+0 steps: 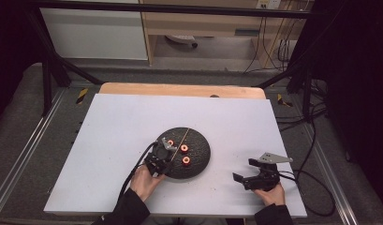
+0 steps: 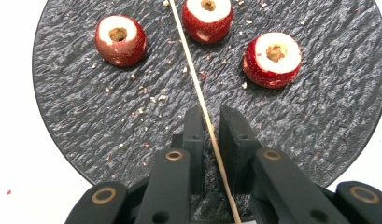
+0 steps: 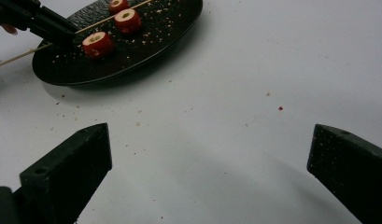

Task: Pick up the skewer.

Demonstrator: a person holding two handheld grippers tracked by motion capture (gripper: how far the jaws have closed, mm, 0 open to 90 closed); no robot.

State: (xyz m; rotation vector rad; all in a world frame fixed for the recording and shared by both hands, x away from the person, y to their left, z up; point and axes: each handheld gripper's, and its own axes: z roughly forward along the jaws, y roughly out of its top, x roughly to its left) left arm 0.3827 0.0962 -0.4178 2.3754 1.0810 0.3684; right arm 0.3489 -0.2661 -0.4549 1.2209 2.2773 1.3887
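Left gripper (image 2: 208,122) pinches the thin wooden skewer (image 2: 193,70) over the black slate plate (image 2: 86,116), three cored red fruits (image 2: 120,39) lying just beyond its tips. Right gripper (image 3: 209,158) hovers over the white table (image 3: 272,70), jaws spread wide, well apart from the plate.

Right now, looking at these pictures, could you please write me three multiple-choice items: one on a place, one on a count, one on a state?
1. Where does the wooden skewer lie?
A. across the black plate
B. on the white table beside the plate
C. on the floor

2. How many cored red fruits are on the plate?
A. two
B. three
C. five

3. How do the right tongs stand?
A. shut on a fruit
B. shut on the skewer
C. open over the table

Answers: 1 A, the left tongs straddle it over the plate; 2 B, three show in the left gripper view; 3 C, its jaws stand far apart, nothing between.
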